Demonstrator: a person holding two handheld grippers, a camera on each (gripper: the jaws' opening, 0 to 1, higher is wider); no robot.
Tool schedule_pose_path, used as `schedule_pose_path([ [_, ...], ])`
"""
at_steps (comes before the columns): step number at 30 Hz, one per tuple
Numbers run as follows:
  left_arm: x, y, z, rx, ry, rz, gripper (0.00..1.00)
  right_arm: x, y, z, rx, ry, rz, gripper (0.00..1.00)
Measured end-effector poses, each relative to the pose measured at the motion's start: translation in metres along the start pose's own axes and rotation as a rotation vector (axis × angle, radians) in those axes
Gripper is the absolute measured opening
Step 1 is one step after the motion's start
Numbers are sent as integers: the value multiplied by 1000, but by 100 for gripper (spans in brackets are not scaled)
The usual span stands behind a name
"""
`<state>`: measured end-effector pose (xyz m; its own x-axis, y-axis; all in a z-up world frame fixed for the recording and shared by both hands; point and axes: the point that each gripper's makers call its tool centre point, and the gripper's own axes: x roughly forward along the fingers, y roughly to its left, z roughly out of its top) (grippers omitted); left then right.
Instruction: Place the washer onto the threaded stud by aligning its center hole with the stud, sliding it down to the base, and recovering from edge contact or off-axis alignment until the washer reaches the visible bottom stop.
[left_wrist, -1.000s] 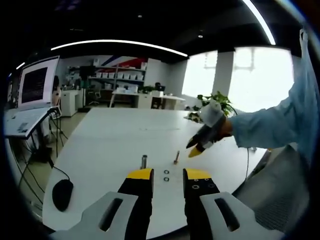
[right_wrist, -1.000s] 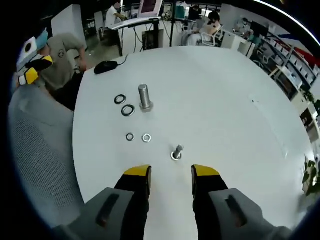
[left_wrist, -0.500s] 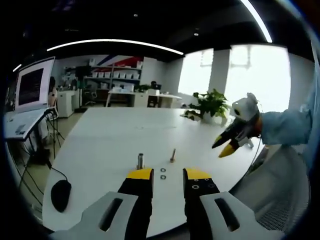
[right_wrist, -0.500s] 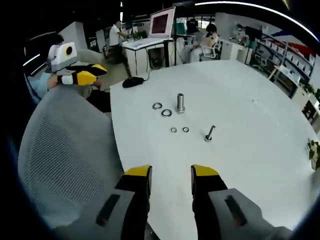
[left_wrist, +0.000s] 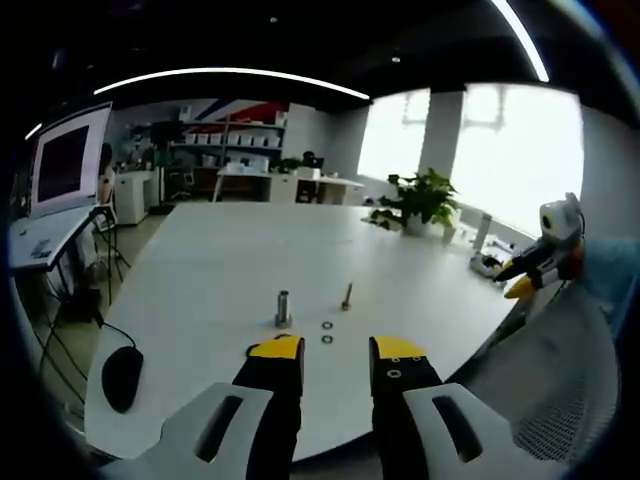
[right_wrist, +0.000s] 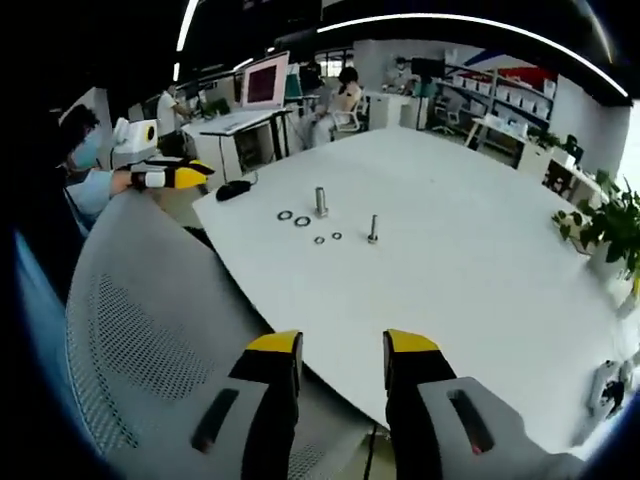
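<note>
On the white table (right_wrist: 470, 250) stand a thick threaded stud (right_wrist: 321, 201) and a thin threaded stud (right_wrist: 373, 229). Two large washers (right_wrist: 293, 218) lie beside the thick stud, and two small washers (right_wrist: 328, 238) lie flat between the studs. In the left gripper view the thick stud (left_wrist: 283, 307), thin stud (left_wrist: 347, 296) and small washers (left_wrist: 327, 332) sit just past my left gripper (left_wrist: 337, 350), which is open and empty. My right gripper (right_wrist: 343, 350) is open and empty too, far back from the table over a chair. Each gripper shows in the other's view: right gripper (left_wrist: 540, 268), left gripper (right_wrist: 170, 175).
A grey mesh chair back (right_wrist: 150, 340) lies between my right gripper and the table edge, and is also seen as the chair (left_wrist: 560, 380). A black mouse (left_wrist: 122, 378) rests near the table's edge. A potted plant (right_wrist: 610, 225) stands at the far side. Desks and a monitor (left_wrist: 65, 160) stand beyond.
Both grippers have drawn back from the studs, so the parts look smaller and farther. The right gripper has moved away to the right in the left gripper view. The parts have not moved.
</note>
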<state>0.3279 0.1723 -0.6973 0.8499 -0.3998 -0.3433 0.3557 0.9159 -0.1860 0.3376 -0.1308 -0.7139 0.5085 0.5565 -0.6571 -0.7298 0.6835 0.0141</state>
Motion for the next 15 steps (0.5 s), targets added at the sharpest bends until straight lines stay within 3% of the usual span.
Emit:
schedule_pose_path([
  [8,1,-2,-3,5,19,-9,24,-6,11,-10,68,-38,-48,33],
  [10,1,-2,-3,6,21,-9,24,-3,20,-3,120,-80,-29,33],
  [15,2,0,-3,0,25,-4,24,8,23,4,94,-91,-54,31],
])
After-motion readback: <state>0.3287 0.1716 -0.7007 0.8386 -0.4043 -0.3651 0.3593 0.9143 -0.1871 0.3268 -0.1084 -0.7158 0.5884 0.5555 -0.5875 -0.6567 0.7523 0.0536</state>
